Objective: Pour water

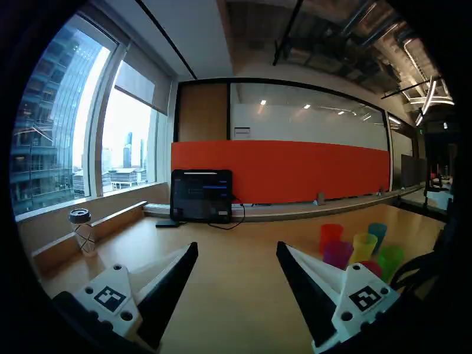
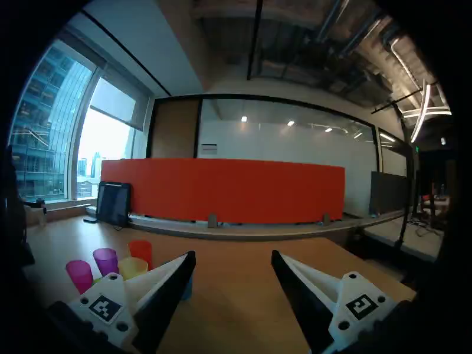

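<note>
Left gripper (image 1: 236, 248) and right gripper (image 2: 232, 255) gape empty; best square up on cups (image 1: 364, 245) lower right, grasping low.

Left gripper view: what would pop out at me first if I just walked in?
Probably the long bright orange panel across the back wall. Next, the bunch of colourful cups on the wooden table, at the right, and the big window with city towers at the left.
</note>
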The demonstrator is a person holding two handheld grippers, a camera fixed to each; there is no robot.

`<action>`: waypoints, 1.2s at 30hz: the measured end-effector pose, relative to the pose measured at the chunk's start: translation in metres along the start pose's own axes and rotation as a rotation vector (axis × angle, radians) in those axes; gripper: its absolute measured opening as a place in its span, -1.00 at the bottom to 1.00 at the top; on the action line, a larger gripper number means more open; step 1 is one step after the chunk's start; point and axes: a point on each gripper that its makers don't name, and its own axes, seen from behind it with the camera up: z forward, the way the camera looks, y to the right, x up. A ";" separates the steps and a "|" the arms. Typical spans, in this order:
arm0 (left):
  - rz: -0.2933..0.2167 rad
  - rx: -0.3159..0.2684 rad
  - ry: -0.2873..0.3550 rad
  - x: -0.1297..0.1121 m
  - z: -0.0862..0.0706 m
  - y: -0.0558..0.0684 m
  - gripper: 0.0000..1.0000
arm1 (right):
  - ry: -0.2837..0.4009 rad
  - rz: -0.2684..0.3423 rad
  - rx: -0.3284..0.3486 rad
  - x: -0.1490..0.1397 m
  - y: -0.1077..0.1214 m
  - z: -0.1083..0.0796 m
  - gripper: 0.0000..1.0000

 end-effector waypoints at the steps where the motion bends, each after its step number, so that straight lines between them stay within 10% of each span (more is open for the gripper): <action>1: 0.001 -0.004 -0.002 0.001 0.003 0.003 0.98 | 0.001 -0.001 0.002 0.006 0.001 0.000 0.98; 36: 0.040 -0.075 -0.027 0.077 0.031 0.003 0.98 | 0.004 0.030 0.043 0.122 0.000 0.012 0.98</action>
